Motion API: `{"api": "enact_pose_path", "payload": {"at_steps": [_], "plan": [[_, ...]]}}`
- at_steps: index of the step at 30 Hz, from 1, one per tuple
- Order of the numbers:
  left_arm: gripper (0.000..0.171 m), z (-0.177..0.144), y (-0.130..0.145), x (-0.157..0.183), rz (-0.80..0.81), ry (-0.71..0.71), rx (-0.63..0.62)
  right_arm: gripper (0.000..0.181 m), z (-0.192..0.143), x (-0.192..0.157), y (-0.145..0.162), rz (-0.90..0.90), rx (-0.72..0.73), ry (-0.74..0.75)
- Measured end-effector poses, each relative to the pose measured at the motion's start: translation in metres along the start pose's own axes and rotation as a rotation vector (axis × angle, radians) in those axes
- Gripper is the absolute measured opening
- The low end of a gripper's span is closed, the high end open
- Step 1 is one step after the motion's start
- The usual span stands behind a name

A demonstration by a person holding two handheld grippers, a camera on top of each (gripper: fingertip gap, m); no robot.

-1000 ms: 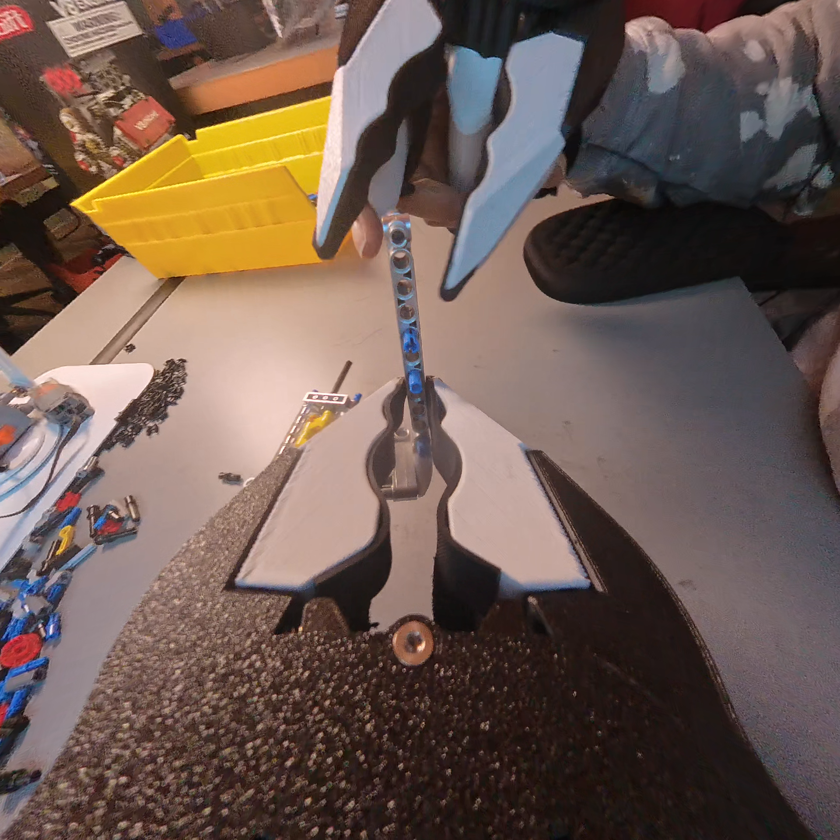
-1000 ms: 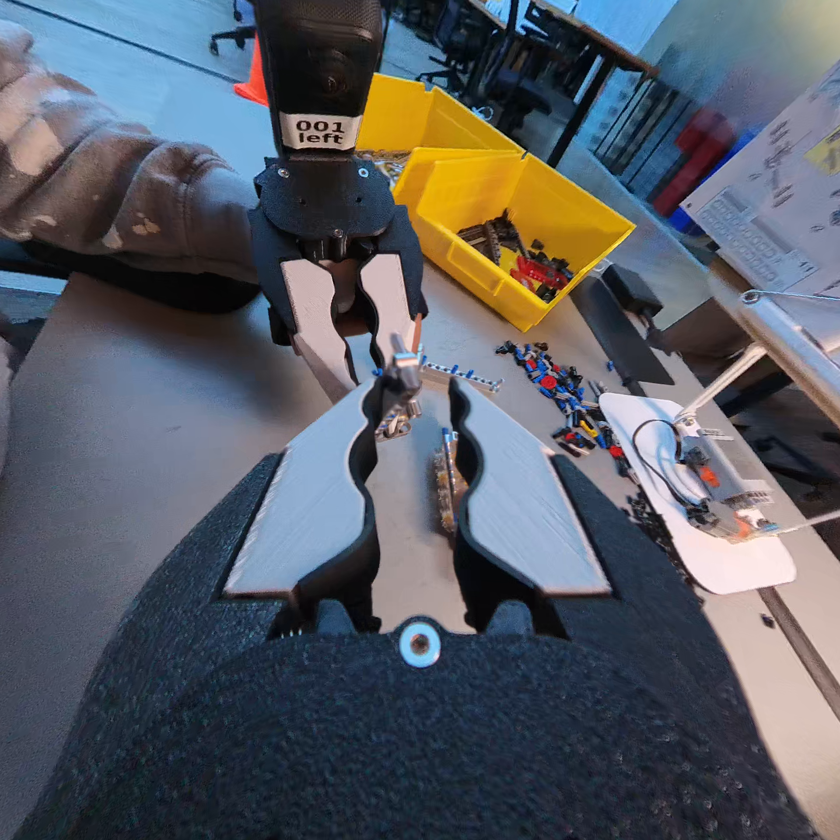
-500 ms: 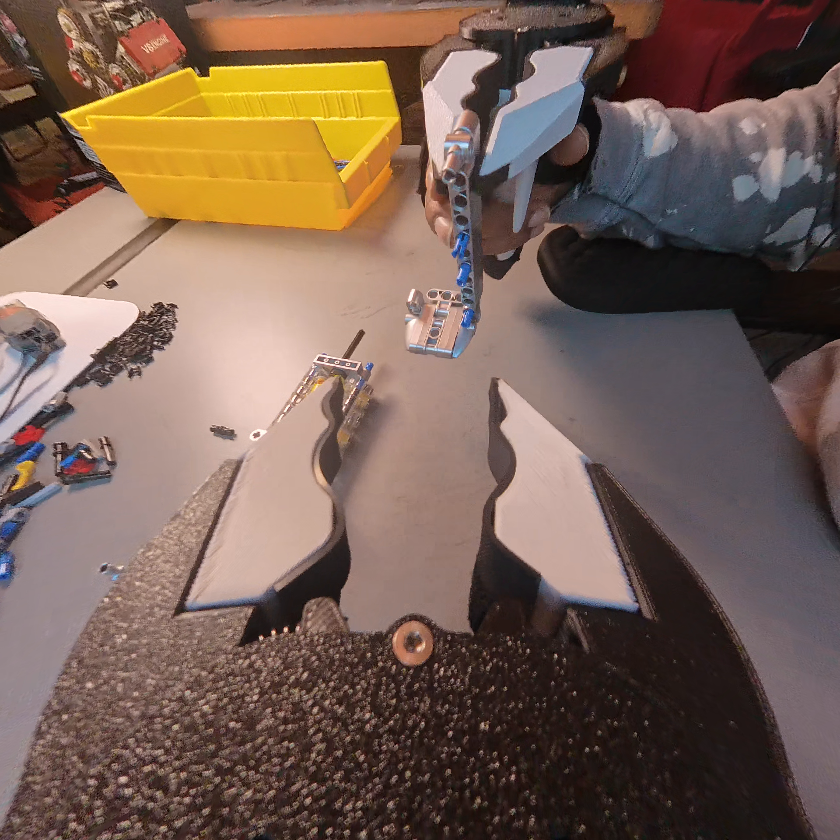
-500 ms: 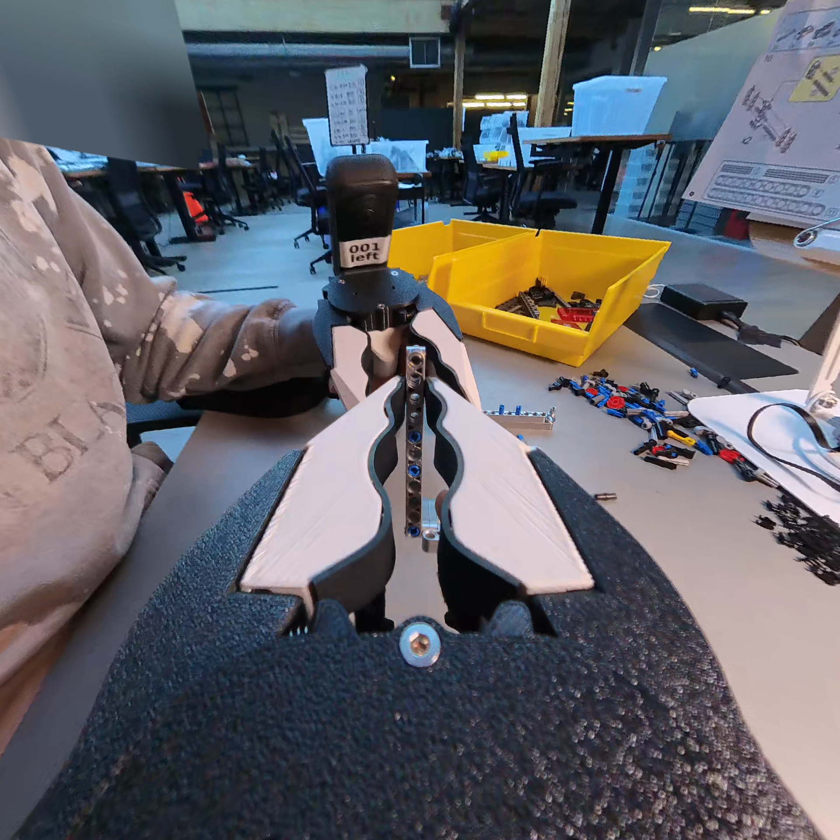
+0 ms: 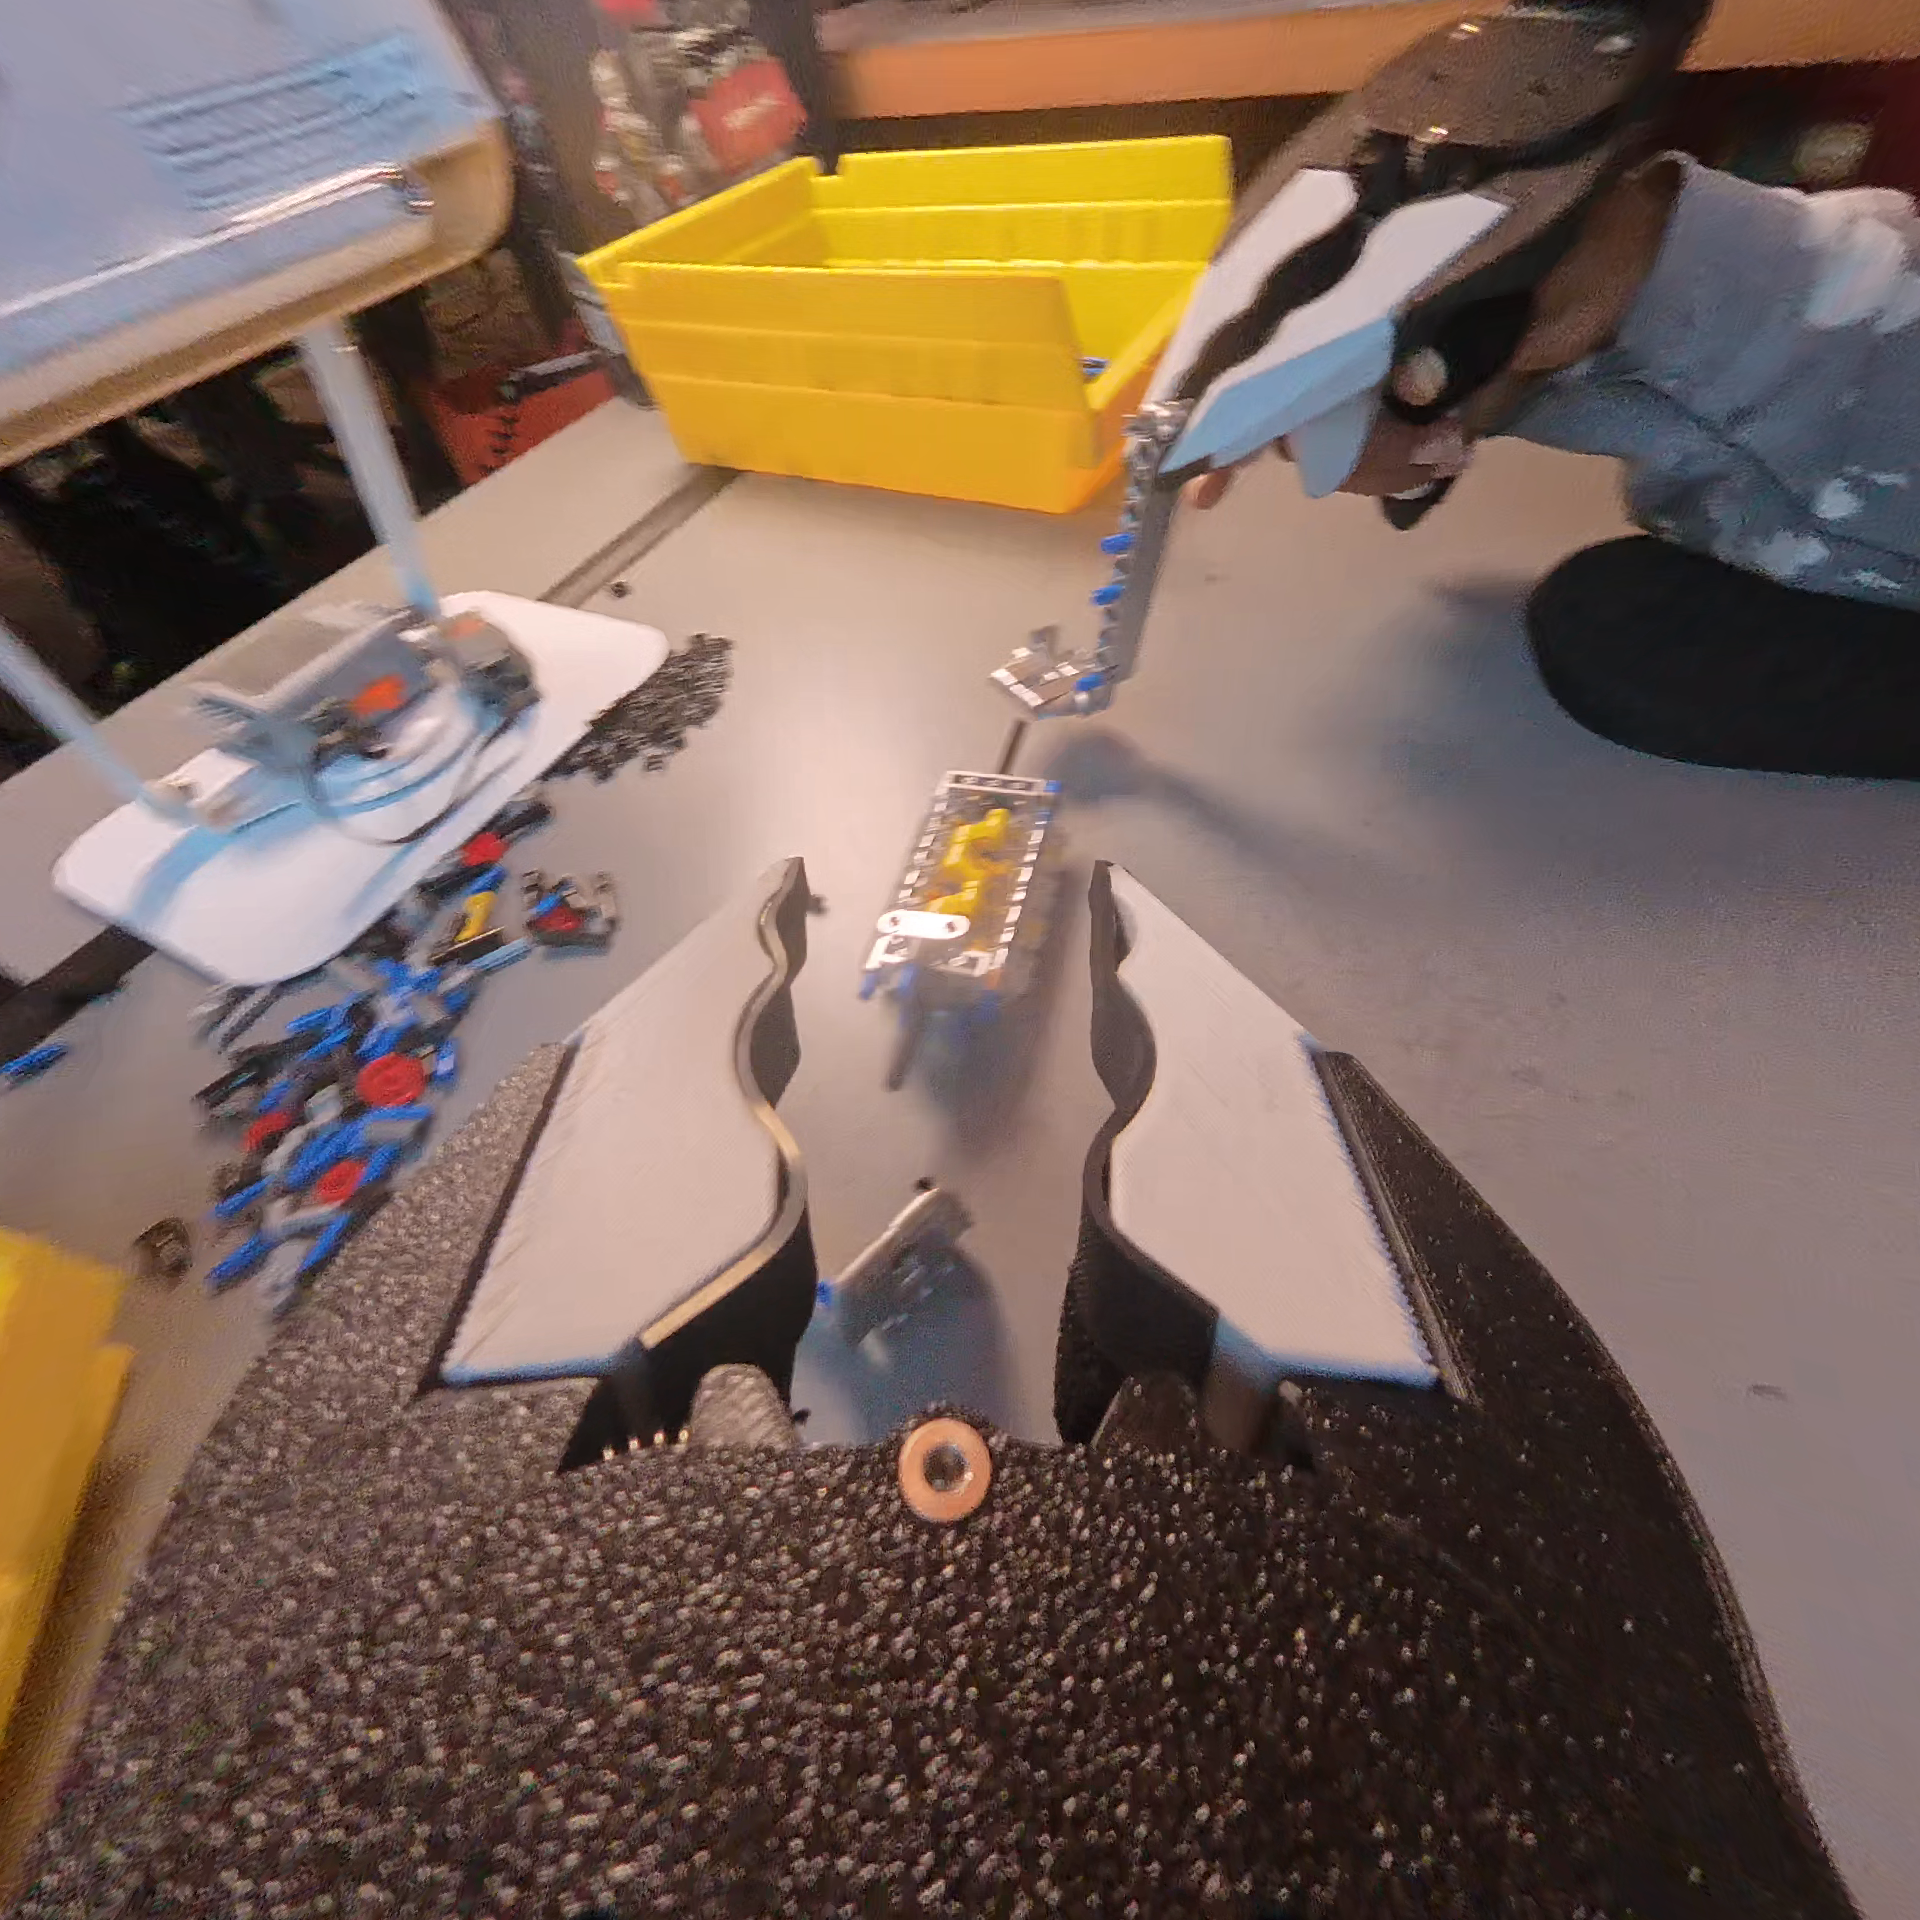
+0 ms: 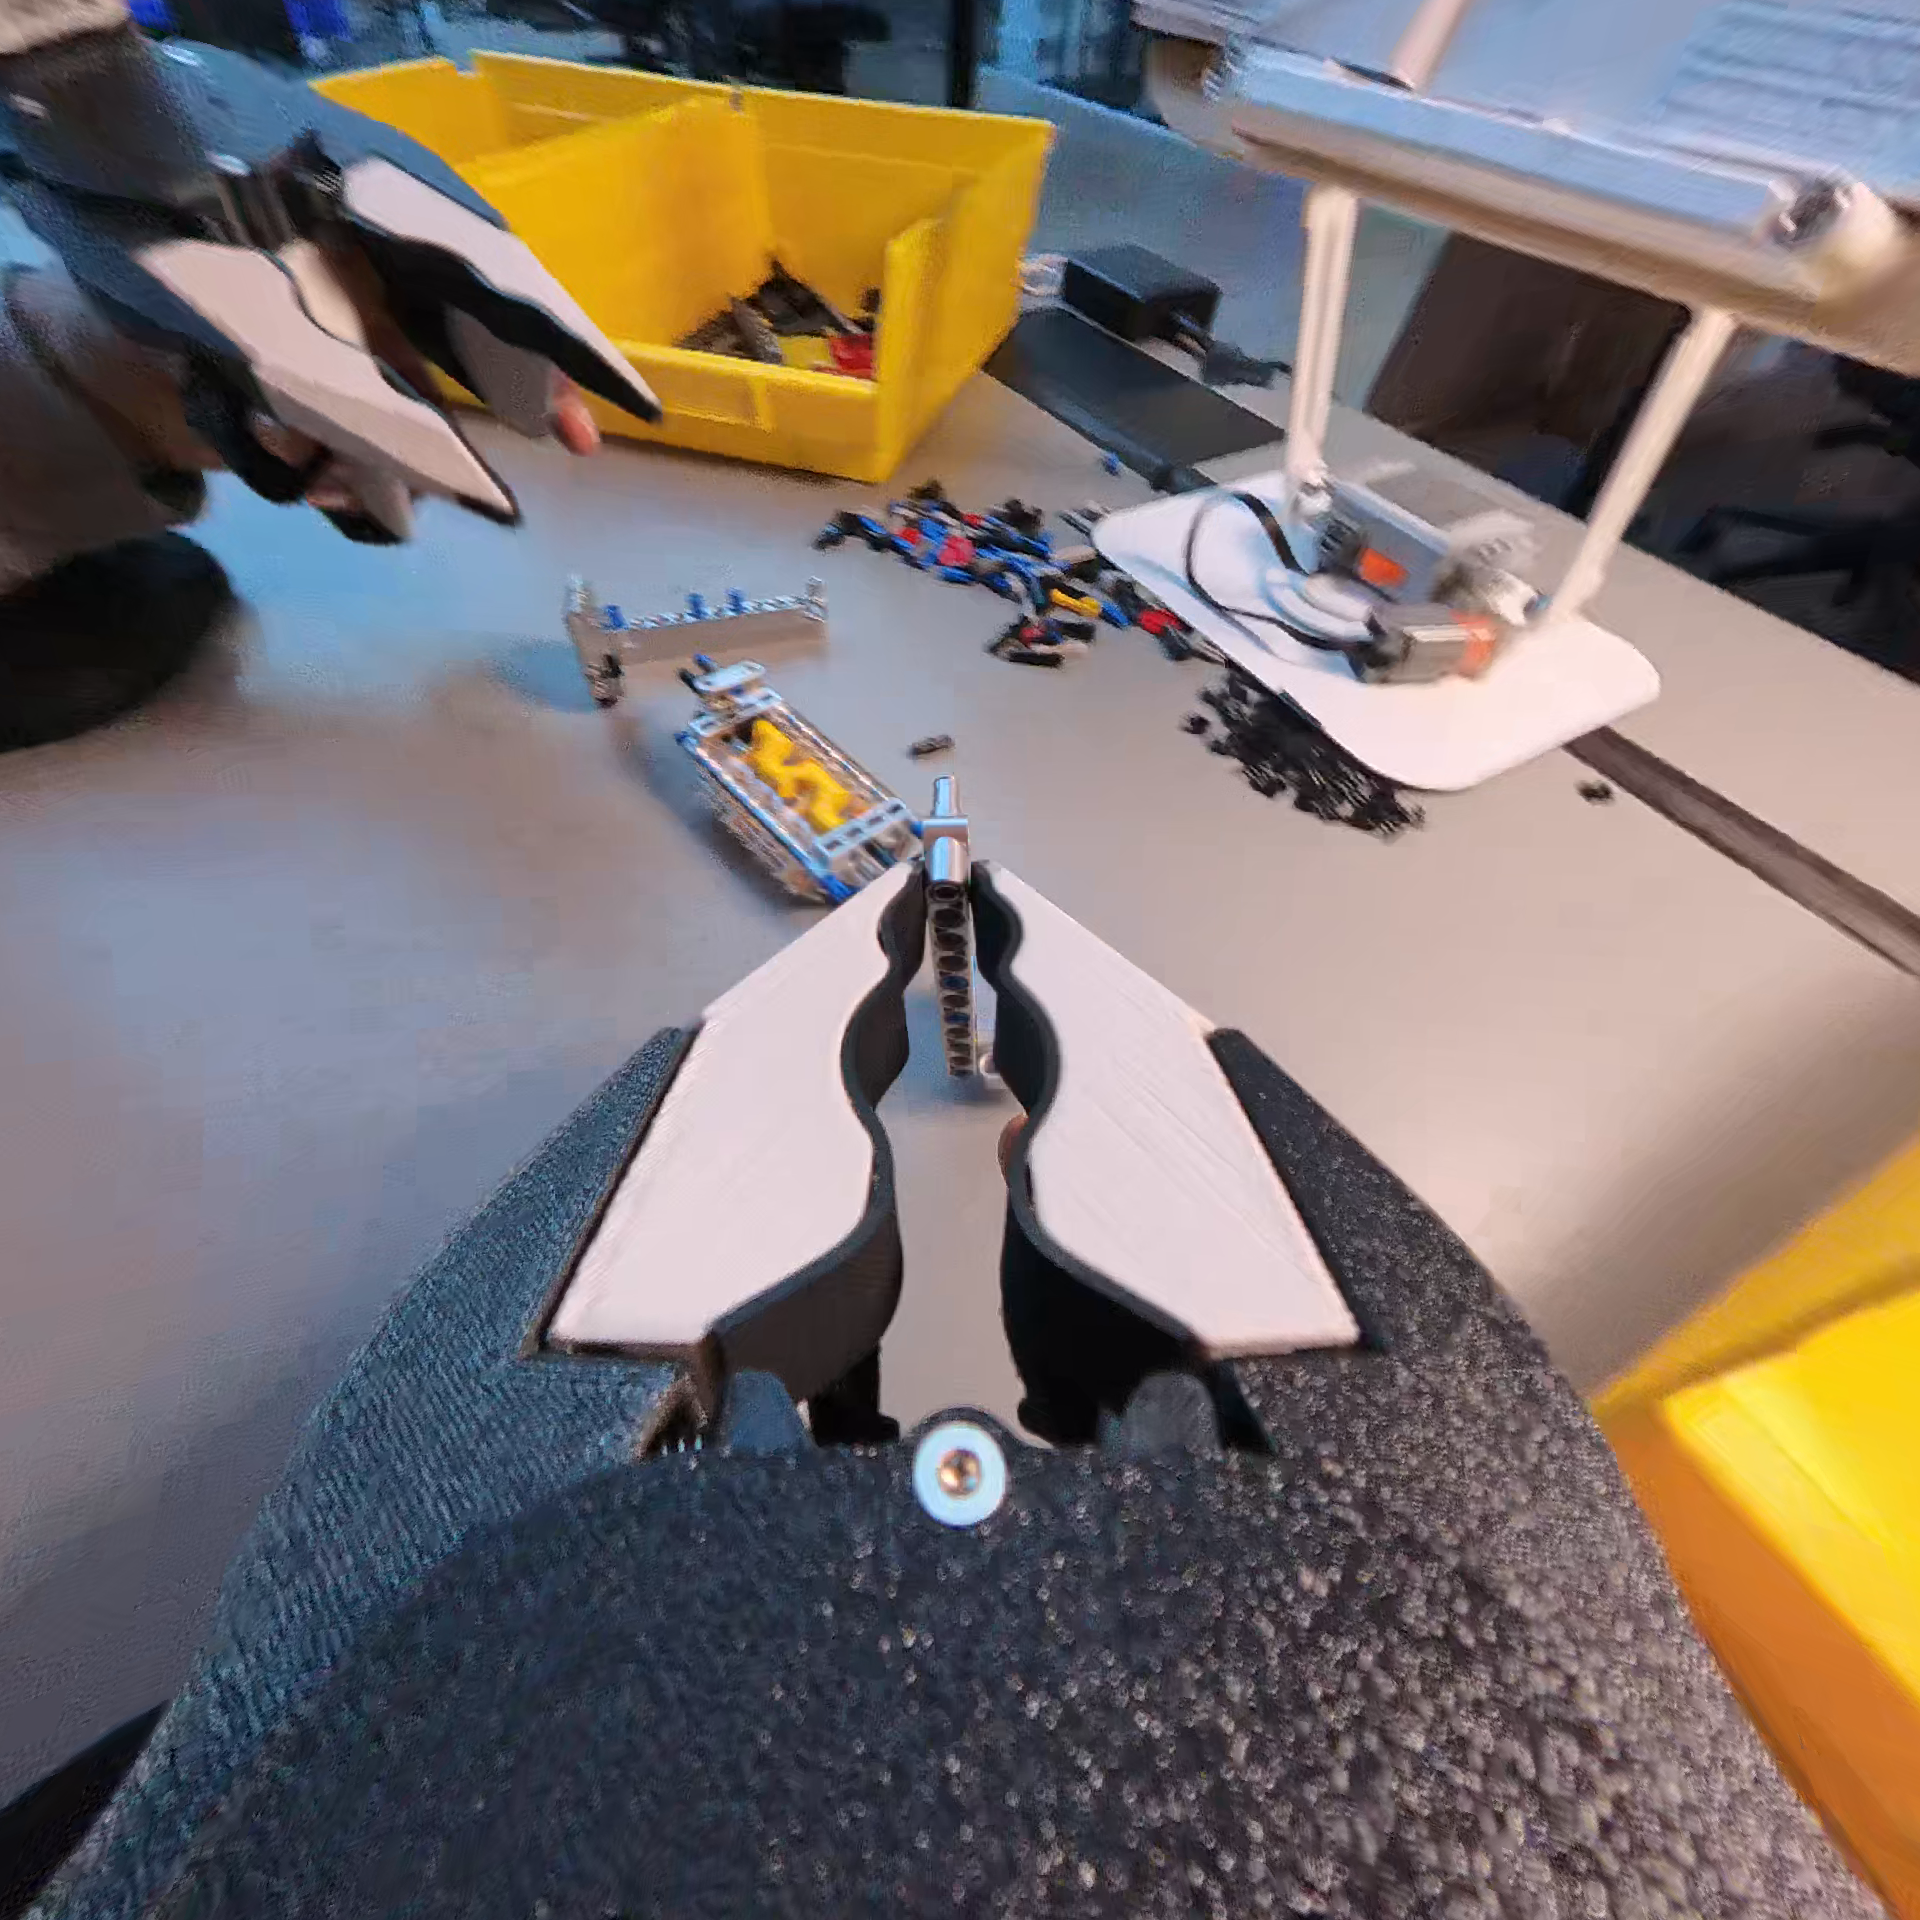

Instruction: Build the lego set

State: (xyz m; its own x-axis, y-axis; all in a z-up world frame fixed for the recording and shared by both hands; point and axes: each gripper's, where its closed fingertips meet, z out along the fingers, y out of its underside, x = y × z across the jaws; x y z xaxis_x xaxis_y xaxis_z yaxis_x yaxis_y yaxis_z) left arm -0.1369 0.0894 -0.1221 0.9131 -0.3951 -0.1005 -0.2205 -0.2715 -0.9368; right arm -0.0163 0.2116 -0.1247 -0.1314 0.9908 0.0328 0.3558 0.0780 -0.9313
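In the left wrist view a grey table (image 5: 1455, 987) carries a yellow bin (image 5: 883, 416) at its far side; the right wrist view shows dark and red parts (image 6: 790, 332) inside it. On the left stands a white base plate (image 5: 312, 894) bearing a grey motor unit with an orange patch (image 5: 353, 696) and a looped black cable (image 5: 416, 821). A pile of small black pins (image 5: 655, 707) lies just beside the plate's right edge. Nearer, blue, red and black loose pieces (image 5: 343, 1060) are scattered. A tilted sheet on a stand (image 5: 208, 156) hangs above. A second yellow bin (image 5: 42, 1403) shows at the near left. A black power adapter (image 6: 1138, 286) sits beyond the far bin.
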Motion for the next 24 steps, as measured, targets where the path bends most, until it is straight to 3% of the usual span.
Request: {"api": "enact_pose_path", "payload": {"at_steps": [4, 7, 9, 12, 14, 17, 20, 24], "plan": [[0.054, -0.025, 0.033, -0.053, -0.1, -0.156, -0.111, 0.008, -0.01, 0.042, 0.027, 0.132, -0.086, 0.159], [0.055, -0.03, 0.058, -0.057, -0.142, -0.117, -0.182, 0.01, -0.021, 0.057, 0.036, 0.116, -0.153, 0.253], [0.055, -0.032, 0.066, -0.047, -0.124, -0.041, -0.207, 0.027, -0.036, 0.066, 0.03, 0.062, -0.18, 0.342], [0.05, -0.035, 0.068, -0.031, -0.109, 0.061, -0.196, 0.041, -0.06, 0.065, -0.014, -0.177, -0.191, 0.485], [0.048, -0.034, 0.067, -0.026, -0.107, 0.093, -0.188, 0.04, -0.051, 0.041, -0.043, -0.271, -0.168, 0.415], [0.049, -0.028, 0.073, -0.025, -0.088, 0.084, -0.235, 0.04, -0.005, -0.012, -0.05, -0.333, -0.178, 0.126], [0.066, -0.021, 0.082, -0.023, -0.11, 0.061, -0.282, 0.041, 0.051, -0.056, -0.032, -0.388, -0.258, -0.081], [0.087, -0.006, 0.094, -0.019, -0.174, -0.015, -0.362, 0.052, 0.103, -0.082, 0.001, -0.538, -0.376, -0.142]]}}
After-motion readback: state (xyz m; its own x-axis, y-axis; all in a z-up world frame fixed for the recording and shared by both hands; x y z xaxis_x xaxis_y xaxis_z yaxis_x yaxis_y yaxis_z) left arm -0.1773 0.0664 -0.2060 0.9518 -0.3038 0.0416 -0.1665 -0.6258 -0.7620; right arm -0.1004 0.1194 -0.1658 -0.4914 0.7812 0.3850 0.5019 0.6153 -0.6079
